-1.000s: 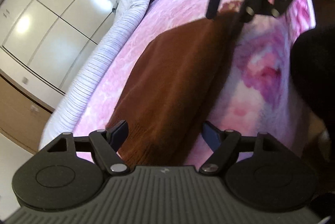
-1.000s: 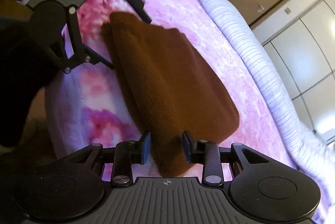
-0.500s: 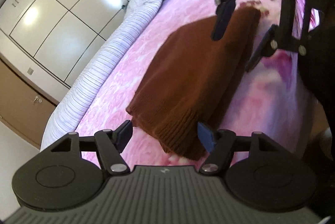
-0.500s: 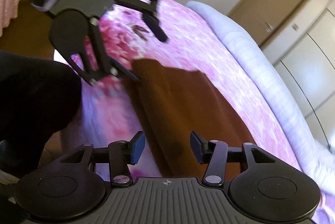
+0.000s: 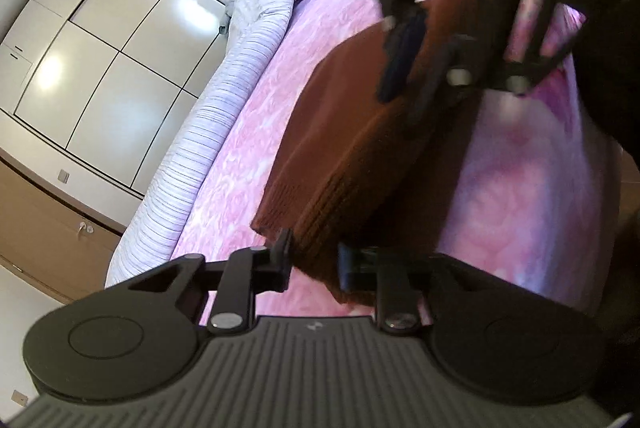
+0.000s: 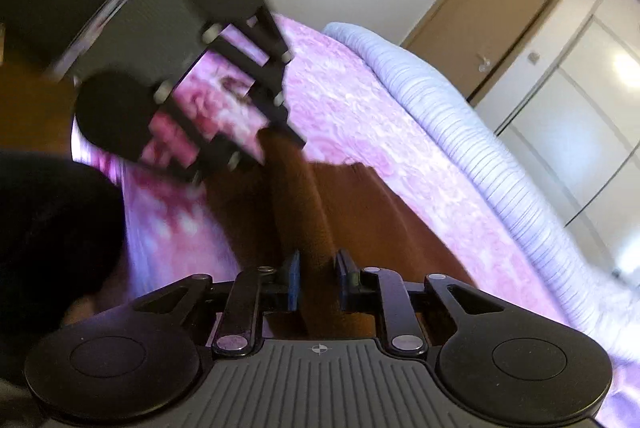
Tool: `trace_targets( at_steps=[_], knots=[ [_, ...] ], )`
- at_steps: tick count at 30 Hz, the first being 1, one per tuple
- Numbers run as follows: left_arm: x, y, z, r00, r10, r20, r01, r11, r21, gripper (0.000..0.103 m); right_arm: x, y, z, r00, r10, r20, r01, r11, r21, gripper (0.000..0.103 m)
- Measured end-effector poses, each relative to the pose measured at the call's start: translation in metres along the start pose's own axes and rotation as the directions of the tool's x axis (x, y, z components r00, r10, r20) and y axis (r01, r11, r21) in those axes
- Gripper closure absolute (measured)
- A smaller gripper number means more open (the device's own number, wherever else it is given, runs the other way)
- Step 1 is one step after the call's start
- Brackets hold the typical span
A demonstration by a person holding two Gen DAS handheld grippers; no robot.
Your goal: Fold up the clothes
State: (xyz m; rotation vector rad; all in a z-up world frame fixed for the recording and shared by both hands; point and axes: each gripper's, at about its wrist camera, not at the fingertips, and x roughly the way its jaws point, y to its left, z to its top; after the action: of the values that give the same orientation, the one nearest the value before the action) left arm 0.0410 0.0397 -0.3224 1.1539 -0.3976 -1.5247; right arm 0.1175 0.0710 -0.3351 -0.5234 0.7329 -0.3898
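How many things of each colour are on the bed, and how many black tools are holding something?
Brown: 1, the folded brown sweater.
Pink: 1, the pink bedspread.
Striped lilac: 1, the rolled striped quilt.
Black tools: 2, the left tool and the right tool, each shut on the sweater's edge after just closing.
Total: 5.

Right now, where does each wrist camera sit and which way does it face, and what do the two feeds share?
Left wrist: on the left gripper, looking down along its fingers, just closed on the brown sweater, toward a white wardrobe; the right gripper shows opposite.
Right wrist: on the right gripper, fingers just closed on the sweater's other end, facing a brown door; the left gripper and a dark sleeve show.
Shared: sweater, pink bedspread, striped duvet, wardrobe.
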Motion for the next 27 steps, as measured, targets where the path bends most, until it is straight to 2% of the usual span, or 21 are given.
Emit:
trace_targets(
  at_steps=[1, 2, 3, 5, 7, 8, 10, 12, 14, 17, 19, 20, 21, 22, 23, 27],
  knots=[
    [-0.001, 0.003, 0.000, 1.000, 0.000, 0.006, 0.000, 1.000, -0.011, 0.089, 0.002, 0.003, -0.006, 0.999, -0.028, -0.018, 0.027, 0.999, -0.037, 0.064],
    [-0.002, 0.006, 0.000, 1.000, 0.002, 0.011, -0.001, 1.000, -0.026, 0.089, 0.004, 0.007, -0.013, 0.998, -0.056, -0.036, 0.053, 0.996, -0.074, 0.048],
    [-0.004, 0.009, 0.000, 1.000, 0.004, 0.015, -0.003, 0.999, -0.043, 0.090, 0.006, 0.010, -0.019, 0.995, -0.084, -0.052, 0.078, 0.991, -0.112, 0.043],
    [-0.007, 0.014, 0.000, 1.000, 0.018, 0.022, -0.016, 0.998, -0.058, 0.090, 0.007, 0.007, -0.032, 0.983, -0.164, -0.079, 0.153, 0.979, -0.137, 0.043],
    [-0.008, 0.018, 0.004, 0.999, 0.032, 0.030, -0.030, 0.998, -0.063, 0.090, 0.008, -0.009, -0.044, 0.961, -0.250, -0.115, 0.243, 0.967, -0.072, 0.043],
    [-0.008, 0.019, 0.005, 0.999, 0.035, 0.032, -0.033, 0.997, -0.065, 0.090, 0.008, -0.016, -0.048, 0.956, -0.261, -0.134, 0.257, 0.965, -0.044, 0.043],
    [-0.007, 0.014, 0.005, 0.999, 0.031, 0.029, -0.029, 0.999, -0.039, 0.090, 0.010, -0.023, -0.055, 0.959, -0.227, -0.168, 0.226, 0.974, -0.029, 0.043],
    [-0.005, 0.009, 0.003, 0.999, 0.036, 0.026, -0.036, 0.999, -0.014, 0.090, 0.011, -0.018, -0.063, 0.958, -0.239, -0.161, 0.215, 0.965, -0.151, 0.043],
    [-0.007, 0.005, 0.001, 0.998, 0.052, 0.028, -0.052, 0.999, -0.002, 0.091, 0.007, -0.021, -0.067, 0.947, -0.289, -0.140, 0.256, 0.942, -0.217, 0.043],
    [-0.007, -0.009, -0.006, 0.998, 0.056, 0.017, -0.057, 0.997, 0.052, 0.092, 0.000, -0.035, -0.072, 0.924, -0.352, -0.151, 0.334, 0.933, -0.132, 0.043],
    [-0.002, -0.019, -0.011, 0.999, 0.036, -0.003, -0.036, 0.996, 0.084, 0.096, 0.004, -0.030, -0.081, 0.929, -0.315, -0.194, 0.298, 0.948, -0.110, 0.047],
    [0.001, -0.024, -0.014, 1.000, 0.024, -0.017, -0.022, 0.995, 0.097, 0.101, 0.005, -0.027, -0.086, 0.934, -0.293, -0.205, 0.277, 0.955, -0.102, 0.058],
    [0.003, -0.029, -0.018, 0.999, 0.017, -0.034, -0.014, 0.994, 0.106, 0.103, 0.005, -0.025, -0.090, 0.936, -0.285, -0.208, 0.270, 0.958, -0.095, 0.069],
    [0.005, -0.032, -0.022, 0.999, 0.012, -0.049, -0.007, 0.994, 0.108, 0.103, 0.005, -0.023, -0.092, 0.937, -0.281, -0.209, 0.268, 0.960, -0.085, 0.074],
    [0.006, -0.033, -0.027, 0.998, 0.004, -0.063, 0.002, 0.995, 0.096, 0.103, 0.005, -0.022, -0.093, 0.938, -0.273, -0.214, 0.264, 0.962, -0.067, 0.087],
    [-0.004, -0.024, -0.039, 0.996, 0.008, -0.087, -0.008, 1.000, -0.001, 0.103, -0.001, -0.032, -0.089, 0.941, -0.242, -0.237, 0.267, 0.961, 0.079, 0.089]
  ],
)
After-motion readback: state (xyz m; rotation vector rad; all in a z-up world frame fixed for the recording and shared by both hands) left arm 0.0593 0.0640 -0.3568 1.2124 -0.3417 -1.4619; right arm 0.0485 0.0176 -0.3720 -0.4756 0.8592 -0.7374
